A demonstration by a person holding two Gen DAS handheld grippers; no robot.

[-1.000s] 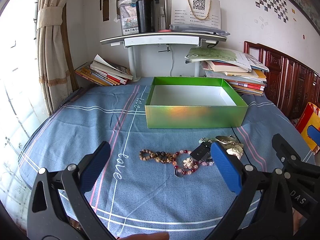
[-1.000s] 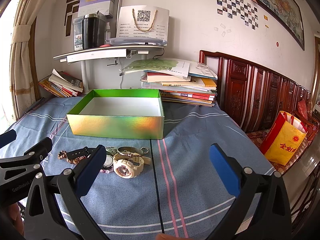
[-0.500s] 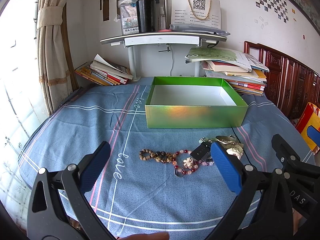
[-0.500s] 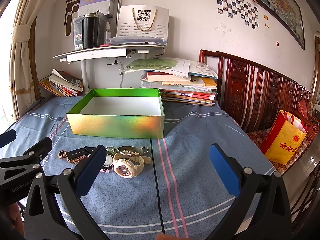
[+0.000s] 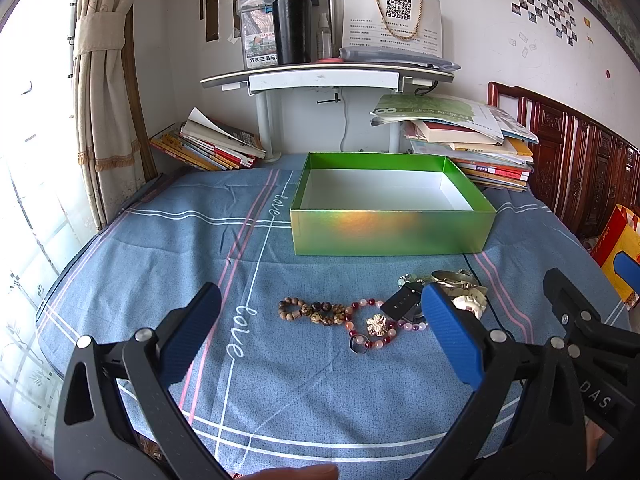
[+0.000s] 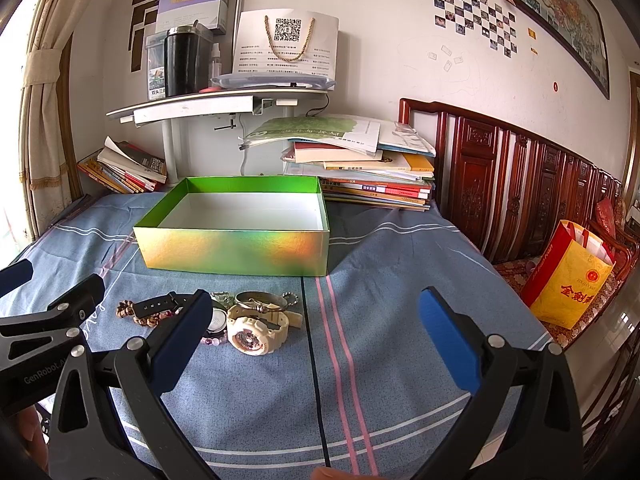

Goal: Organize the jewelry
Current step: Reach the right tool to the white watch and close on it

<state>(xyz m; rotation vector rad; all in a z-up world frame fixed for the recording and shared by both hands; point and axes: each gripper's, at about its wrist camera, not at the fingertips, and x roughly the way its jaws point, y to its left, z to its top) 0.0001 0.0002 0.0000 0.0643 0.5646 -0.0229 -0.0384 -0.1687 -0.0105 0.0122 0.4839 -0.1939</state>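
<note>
With both claws gaping and empty, lower your left claw (image 5: 320, 336) onto the wooden bead bracelet (image 5: 312, 312) lying just ahead between its fingers, pinch one strand only, then carry it forward into the green box (image 5: 392, 232).

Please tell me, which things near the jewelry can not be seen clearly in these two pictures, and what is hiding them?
- Left wrist view: the cream watch and metal bangle are mostly hidden behind the left gripper finger.
- Right wrist view: the pink bead bracelet and round silver piece are partly covered by the right gripper finger.
- Both views: the green box front wall hides part of its floor.
- The small charms are too small to identify.
</note>
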